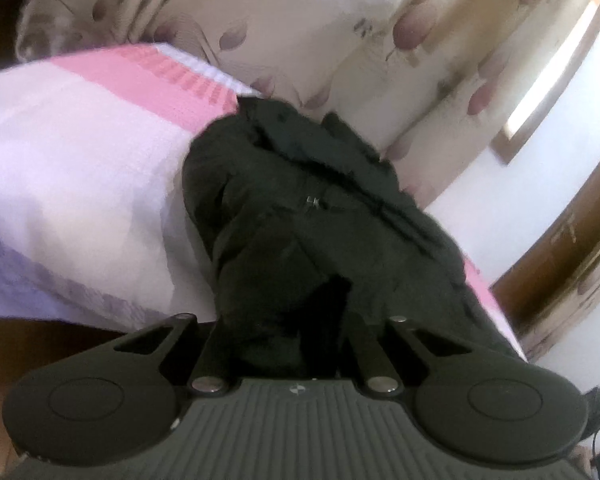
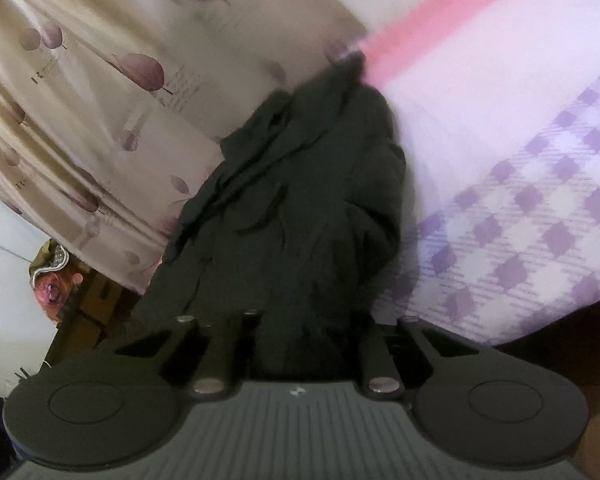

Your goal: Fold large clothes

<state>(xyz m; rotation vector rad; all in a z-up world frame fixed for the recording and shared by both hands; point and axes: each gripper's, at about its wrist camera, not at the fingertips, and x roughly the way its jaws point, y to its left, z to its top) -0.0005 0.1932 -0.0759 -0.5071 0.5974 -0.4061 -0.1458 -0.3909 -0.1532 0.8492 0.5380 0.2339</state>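
Black jacket pinched in both closed tools

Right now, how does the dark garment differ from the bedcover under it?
The dark garment is plain, near-black and bunched into folds; the bedcover is pale, with a pink band and lilac checks, and spread flat. The garment lies along the bed's edge by the curtain. Both are soft cloth.
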